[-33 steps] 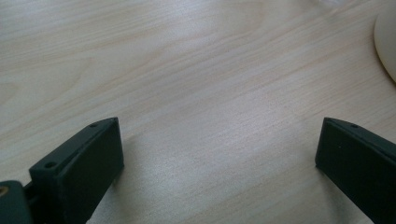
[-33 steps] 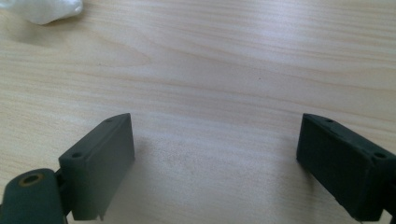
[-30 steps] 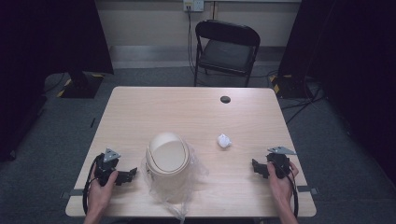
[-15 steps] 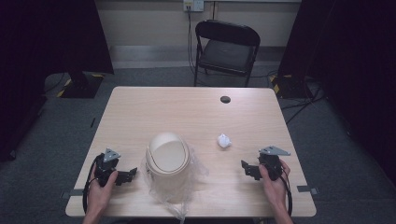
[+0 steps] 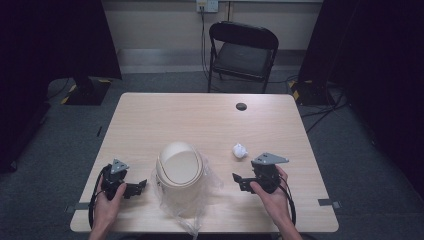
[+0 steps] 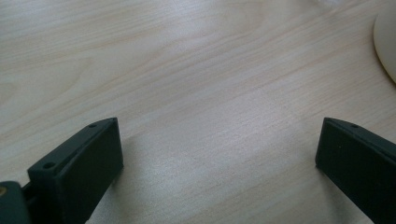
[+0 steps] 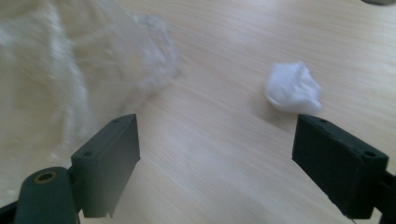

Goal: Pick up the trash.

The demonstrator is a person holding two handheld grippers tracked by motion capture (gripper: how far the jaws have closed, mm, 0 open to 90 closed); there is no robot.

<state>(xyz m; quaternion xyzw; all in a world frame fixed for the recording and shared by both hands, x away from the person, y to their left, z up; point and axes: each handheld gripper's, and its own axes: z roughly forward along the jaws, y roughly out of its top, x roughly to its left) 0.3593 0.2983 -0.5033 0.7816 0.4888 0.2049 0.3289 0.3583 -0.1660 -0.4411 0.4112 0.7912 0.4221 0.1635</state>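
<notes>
A cream bin with a swing lid [image 5: 179,170] stands near the table's front, with a clear plastic liner [image 5: 192,212] bunched around its base. A crumpled white paper ball [image 5: 240,150] lies to its right. My right gripper [image 5: 239,180] hovers just in front of the ball, held open and empty; in the right gripper view the ball [image 7: 293,88] sits beyond the right jaw and the liner [image 7: 70,70] is at the left. My left gripper [image 5: 140,186] rests left of the bin, open and empty; the bin's edge [image 6: 386,42] is at the far right of its view.
A small black round disc [image 5: 241,106] lies near the table's far edge. A black folding chair [image 5: 243,50] stands behind the table [image 5: 160,120]. Bare wood stretches across the far half.
My right gripper has moved left and lifted slightly, now closer to the paper ball and the bin. The left gripper and the bin have not moved.
</notes>
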